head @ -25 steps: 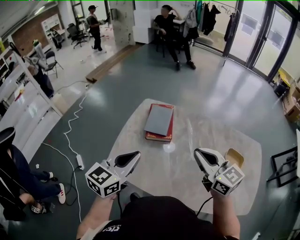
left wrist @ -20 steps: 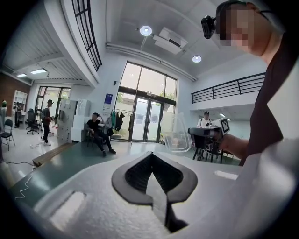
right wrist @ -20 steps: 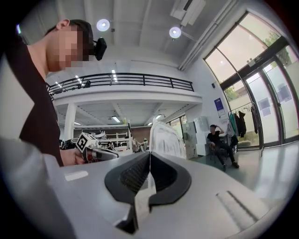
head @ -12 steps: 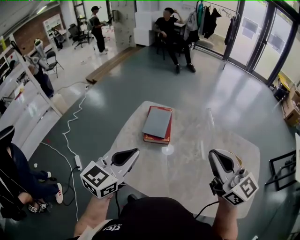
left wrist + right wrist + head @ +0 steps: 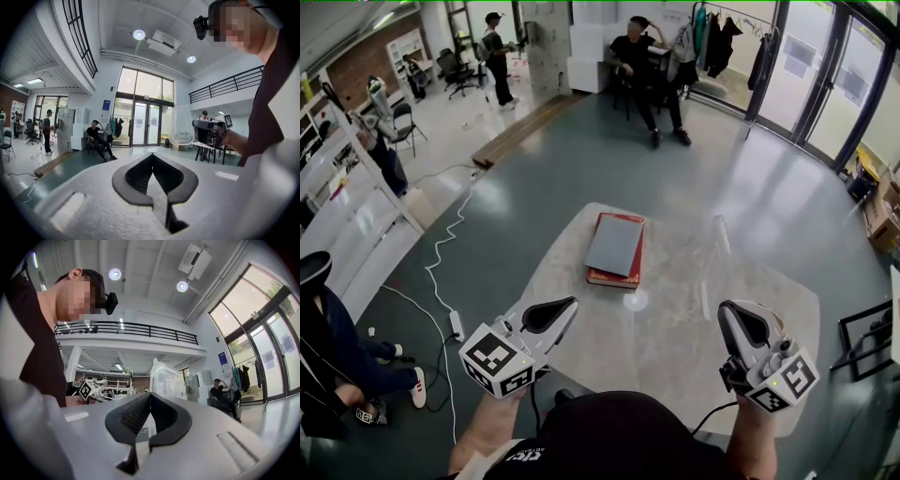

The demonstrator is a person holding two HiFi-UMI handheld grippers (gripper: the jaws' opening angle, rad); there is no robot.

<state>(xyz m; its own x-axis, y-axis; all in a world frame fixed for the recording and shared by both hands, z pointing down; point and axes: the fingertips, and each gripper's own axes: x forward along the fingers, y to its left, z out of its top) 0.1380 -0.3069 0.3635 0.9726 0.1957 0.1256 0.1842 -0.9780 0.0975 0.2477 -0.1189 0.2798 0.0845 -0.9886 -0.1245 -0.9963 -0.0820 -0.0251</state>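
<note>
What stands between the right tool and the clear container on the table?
Nothing visible does. The clear container stands just beyond the shut, empty right tool, with only bare tabletop between them.

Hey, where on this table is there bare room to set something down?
The widest bare stretch of the table lies along the near edge, between the left gripper and the right gripper, in front of the stack of books. The right end, past the clear container, looks free too. Crowded: mid-table, where books and container stand side by side.
</note>
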